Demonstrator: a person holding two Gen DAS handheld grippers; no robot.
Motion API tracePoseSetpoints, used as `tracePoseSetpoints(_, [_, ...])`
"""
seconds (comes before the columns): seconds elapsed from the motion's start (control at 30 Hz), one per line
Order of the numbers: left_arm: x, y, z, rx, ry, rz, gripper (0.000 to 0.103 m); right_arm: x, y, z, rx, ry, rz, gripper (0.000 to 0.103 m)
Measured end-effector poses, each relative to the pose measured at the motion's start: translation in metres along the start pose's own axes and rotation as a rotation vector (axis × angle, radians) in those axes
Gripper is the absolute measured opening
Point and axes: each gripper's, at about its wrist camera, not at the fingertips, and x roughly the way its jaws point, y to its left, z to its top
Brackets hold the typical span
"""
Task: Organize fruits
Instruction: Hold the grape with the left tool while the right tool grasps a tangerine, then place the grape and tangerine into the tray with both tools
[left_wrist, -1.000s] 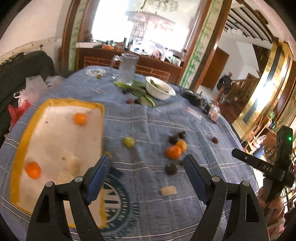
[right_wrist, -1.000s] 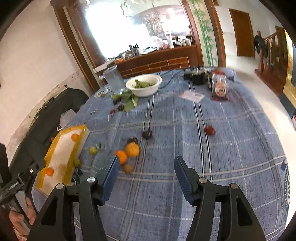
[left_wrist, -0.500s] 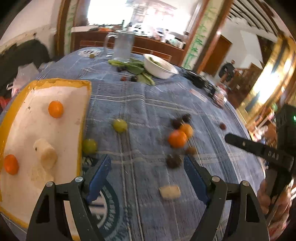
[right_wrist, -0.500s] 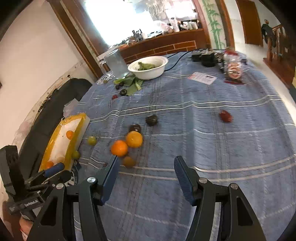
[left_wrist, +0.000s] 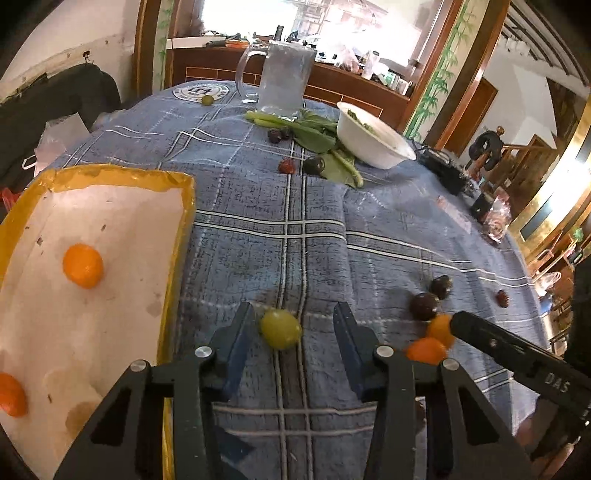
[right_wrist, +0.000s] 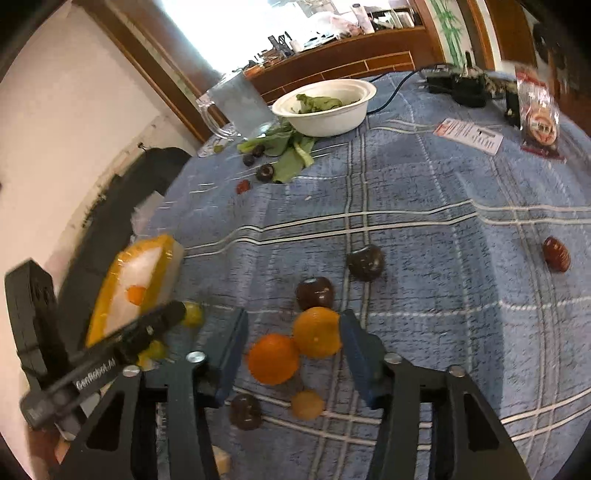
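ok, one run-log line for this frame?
left tool: open, green fruit between fingers | right tool: open, two oranges between fingers | tray: two oranges inside

Bench cloth (left_wrist: 388, 236) is blue-grey with a white and dark plaid grid, plus a round white-and-navy crest (left_wrist: 201, 89) at the far edge. The tray (left_wrist: 122, 221) is white inside with a yellow rim. Fruit's mixed: a yellow-green grape (left_wrist: 280, 328), bright oranges (right_wrist: 273, 358), dark purple plums (right_wrist: 315, 292). Bowl (right_wrist: 325, 107) is plain white, both tools black with blue pads (right_wrist: 231, 350).
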Motion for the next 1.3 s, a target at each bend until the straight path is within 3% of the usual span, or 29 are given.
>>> tracePoseSetpoints(0.1, [0.002, -0.004, -0.001, 0.037, -0.021, 0.022, 0.042, 0.006, -0.003, -0.001, -0.009, 0.012, -0.021, 0.052])
tracePoseSetpoints(0.17, [0.003, -0.009, -0.003, 0.060, -0.030, 0.003, 0.035, 0.011, -0.004, -0.002, -0.014, 0.020, -0.058, 0.052])
tracePoseSetpoints(0.23, [0.003, -0.015, -0.006, 0.103, -0.051, 0.036, 0.033, 0.015, -0.007, -0.003, -0.010, 0.030, -0.055, 0.052])
tracePoseSetpoints(0.37, [0.004, -0.017, -0.009, 0.127, -0.065, 0.059, 0.034, 0.015, -0.008, -0.003, -0.010, 0.022, -0.060, 0.052])
tracePoseSetpoints(0.43, [0.011, -0.011, -0.010, 0.109, -0.046, 0.086, 0.039, 0.015, -0.008, -0.003, -0.010, 0.021, -0.064, 0.052])
tracePoseSetpoints(0.57, [0.018, -0.016, -0.015, 0.163, -0.020, 0.131, 0.039, 0.016, -0.011, -0.003, -0.002, 0.020, -0.062, 0.047])
tracePoseSetpoints(0.6, [0.016, -0.015, -0.015, 0.154, -0.024, 0.121, 0.039, 0.015, -0.012, -0.002, 0.002, 0.020, -0.063, 0.044])
tracePoseSetpoints(0.67, [0.012, -0.011, -0.015, 0.136, -0.036, 0.115, 0.022, 0.014, -0.013, -0.003, 0.007, 0.020, -0.065, 0.040])
tracePoseSetpoints(0.7, [0.010, -0.008, -0.014, 0.120, -0.041, 0.101, 0.023, 0.014, -0.015, -0.003, 0.015, 0.022, -0.061, 0.034])
tracePoseSetpoints(0.87, [0.006, -0.005, -0.013, 0.083, -0.055, 0.068, 0.023, 0.008, -0.025, -0.004, 0.076, 0.004, -0.030, 0.034])
tracePoseSetpoints(1.03, [-0.007, -0.005, -0.011, 0.075, -0.119, 0.039, 0.022, -0.007, -0.027, -0.002, 0.094, -0.059, 0.011, 0.034])
tracePoseSetpoints(1.13, [-0.018, -0.003, -0.010, 0.051, -0.158, -0.043, 0.022, -0.010, -0.025, 0.000, 0.090, -0.082, 0.022, 0.034])
tracePoseSetpoints(1.3, [-0.045, -0.009, -0.013, 0.068, -0.237, -0.059, 0.022, -0.012, -0.017, 0.001, 0.063, -0.099, 0.028, 0.034])
